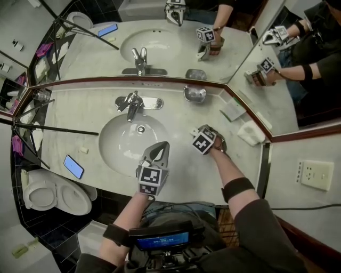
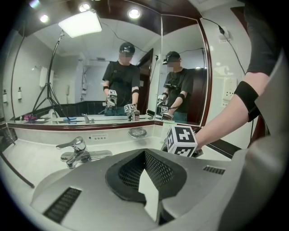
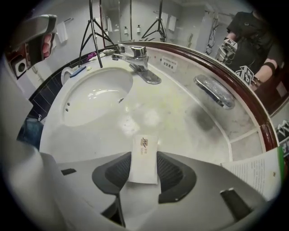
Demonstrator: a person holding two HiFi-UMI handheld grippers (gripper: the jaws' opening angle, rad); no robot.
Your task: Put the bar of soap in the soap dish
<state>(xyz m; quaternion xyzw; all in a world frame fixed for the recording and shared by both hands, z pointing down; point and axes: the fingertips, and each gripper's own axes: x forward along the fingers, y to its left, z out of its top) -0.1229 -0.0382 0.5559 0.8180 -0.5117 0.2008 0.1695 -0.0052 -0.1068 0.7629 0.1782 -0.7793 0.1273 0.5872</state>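
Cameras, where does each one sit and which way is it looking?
Head view: on the person's head, steeply down at the sink; both forearms, left gripper and right gripper show.
Left gripper view: on that gripper, roughly level toward the mirror; shut jaws and right forearm show.
Right gripper view: on that gripper, down at the counter; jaws grip the soap.
Shared: faucet and dish appear in all three.

Bright even light, ceiling lights (image 2: 133, 13) glaring, fisheye bending, dark vignetted corners, right gripper view soft
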